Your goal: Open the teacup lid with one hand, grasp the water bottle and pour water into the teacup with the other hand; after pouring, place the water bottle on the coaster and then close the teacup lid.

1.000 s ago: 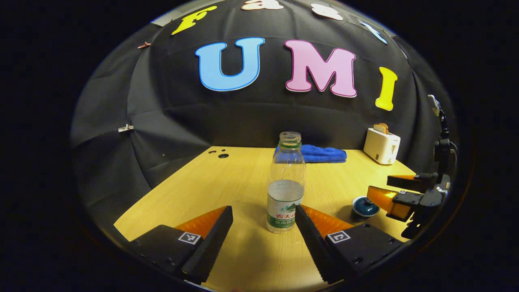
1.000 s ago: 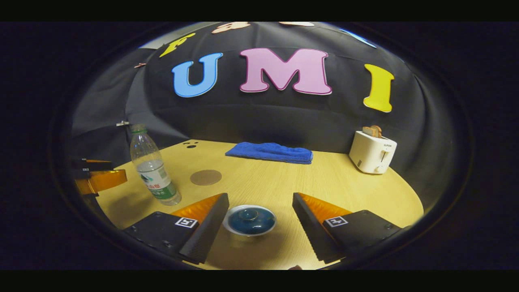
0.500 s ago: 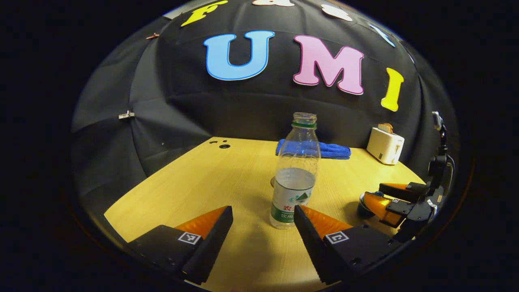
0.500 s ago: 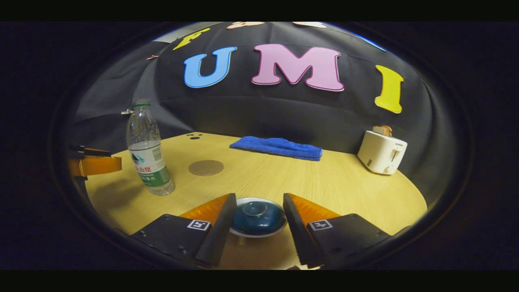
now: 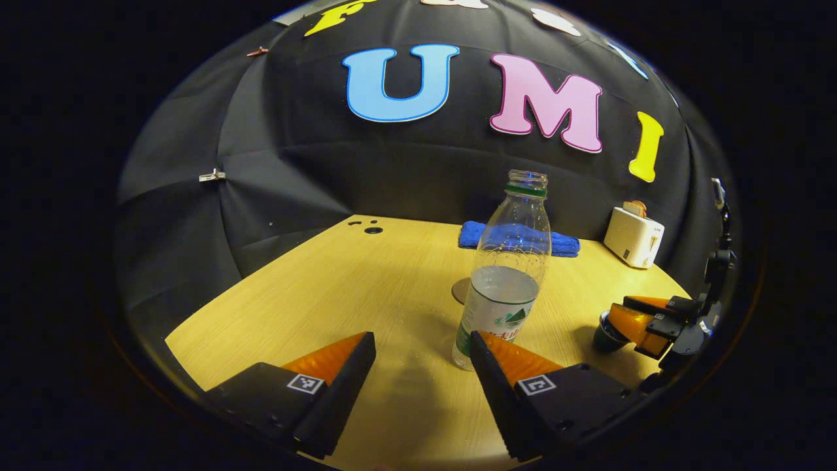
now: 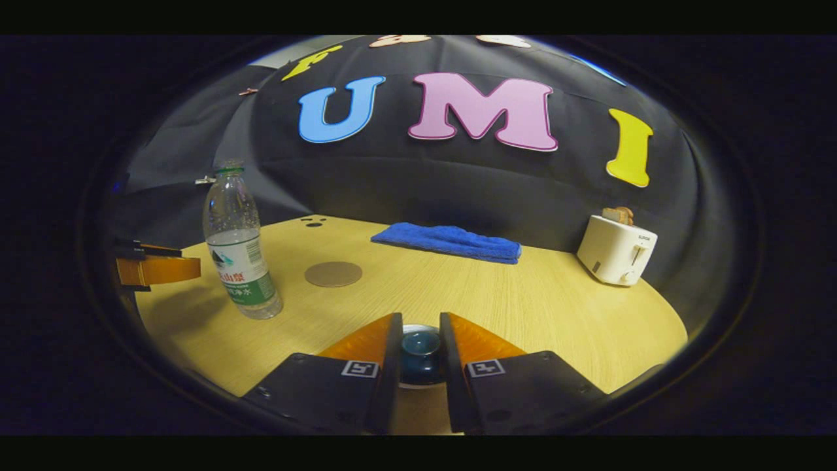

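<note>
In the left gripper view, the left tool (image 5: 422,340) stands wide open and holds nothing; one bottle (image 5: 502,275) stands upright on the tabletop (image 5: 314,288), its base just beside the right-hand finger, though contact cannot be told. One coaster (image 5: 461,290) shows as a sliver, mostly hidden behind the bottle. One blue cloth (image 5: 562,243) lies at the back, partly behind the bottle, and one toaster (image 5: 633,227) stands right of it. At the far right edge the right tool (image 5: 637,314) sits closed around the teacup (image 5: 605,339), which is dark and largely covered. In the right gripper view, the left tool is cut off at the left edge, and the right tool's fingers (image 6: 386,340) nearly meet, pressing the lid (image 6: 420,343) knob from both sides; the cup beneath is mostly hidden.
</note>
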`<state>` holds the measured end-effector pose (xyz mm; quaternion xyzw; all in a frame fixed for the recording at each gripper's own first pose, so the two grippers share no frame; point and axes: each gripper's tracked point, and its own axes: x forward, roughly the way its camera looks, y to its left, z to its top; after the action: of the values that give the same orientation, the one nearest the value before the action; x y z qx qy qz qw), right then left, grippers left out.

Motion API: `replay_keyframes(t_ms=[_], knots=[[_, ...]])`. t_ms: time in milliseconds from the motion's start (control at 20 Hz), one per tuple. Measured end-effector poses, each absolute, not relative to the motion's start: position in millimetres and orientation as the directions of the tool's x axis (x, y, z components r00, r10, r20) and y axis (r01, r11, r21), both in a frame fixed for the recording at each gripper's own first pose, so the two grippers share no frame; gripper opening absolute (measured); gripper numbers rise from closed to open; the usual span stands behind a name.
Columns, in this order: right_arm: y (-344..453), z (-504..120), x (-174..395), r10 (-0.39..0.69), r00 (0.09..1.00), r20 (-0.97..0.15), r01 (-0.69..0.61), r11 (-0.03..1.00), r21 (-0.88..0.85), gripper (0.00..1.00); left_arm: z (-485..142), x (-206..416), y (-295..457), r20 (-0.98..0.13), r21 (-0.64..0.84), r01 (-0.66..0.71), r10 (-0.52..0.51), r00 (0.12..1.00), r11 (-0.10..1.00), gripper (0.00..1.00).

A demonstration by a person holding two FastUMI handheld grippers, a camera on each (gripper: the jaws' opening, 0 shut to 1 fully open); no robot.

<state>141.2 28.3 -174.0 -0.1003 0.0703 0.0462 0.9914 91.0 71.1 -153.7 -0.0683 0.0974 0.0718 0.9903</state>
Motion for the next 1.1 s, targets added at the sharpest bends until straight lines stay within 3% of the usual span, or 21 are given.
replay_keyframes(t_ms=[150, 200, 250, 300, 500, 700, 750, 1100], knots=[[27.3, -173.1, 139.7, 0.076, 0.986, -0.152, -0.105, 0.975, -0.197, 0.31, -161.1, 89.2, 71.4, -0.203, -0.110, -0.156, 0.131, 0.970, 0.982, 0.92], [27.3, -173.1, 141.0, 0.080, 0.985, -0.155, -0.109, 0.976, -0.186, 0.35, -163.7, 88.7, 71.9, -0.206, -0.101, -0.154, 0.131, 0.970, 0.983, 0.92], [27.5, -173.1, 141.4, 0.085, 0.983, -0.161, -0.114, 0.977, -0.181, 0.31, -165.8, 88.0, 71.2, -0.203, -0.092, -0.148, 0.127, 0.971, 0.985, 0.92], [28.0, -173.6, 139.5, 0.088, 0.982, -0.167, -0.118, 0.978, -0.174, 0.22, -164.6, 87.6, 69.8, -0.196, -0.084, -0.137, 0.119, 0.973, 0.987, 0.92], [27.4, -168.2, 138.2, 0.096, 0.979, -0.182, -0.128, 0.977, -0.173, 0.22, -159.4, 89.6, 51.2, -0.163, -0.019, -0.048, 0.045, 0.986, 0.999, 0.92], [23.7, -152.5, 137.1, 0.102, 0.981, -0.165, -0.129, 0.979, -0.160, 0.31, -153.5, 96.8, 27.6, -0.139, -0.012, 0.046, -0.048, 0.989, 0.999, 0.92], [21.4, -149.7, 137.2, 0.101, 0.981, -0.166, -0.127, 0.980, -0.156, 0.27, -155.9, 99.8, 25.5, -0.139, -0.018, 0.054, -0.056, 0.989, 0.998, 0.92], [18.6, -128.6, 134.0, 0.107, 0.982, -0.158, -0.127, 0.984, -0.123, 0.27, -142.3, 143.7, 12.4, -0.068, -0.017, 0.095, -0.095, 0.993, 0.995, 0.92]])
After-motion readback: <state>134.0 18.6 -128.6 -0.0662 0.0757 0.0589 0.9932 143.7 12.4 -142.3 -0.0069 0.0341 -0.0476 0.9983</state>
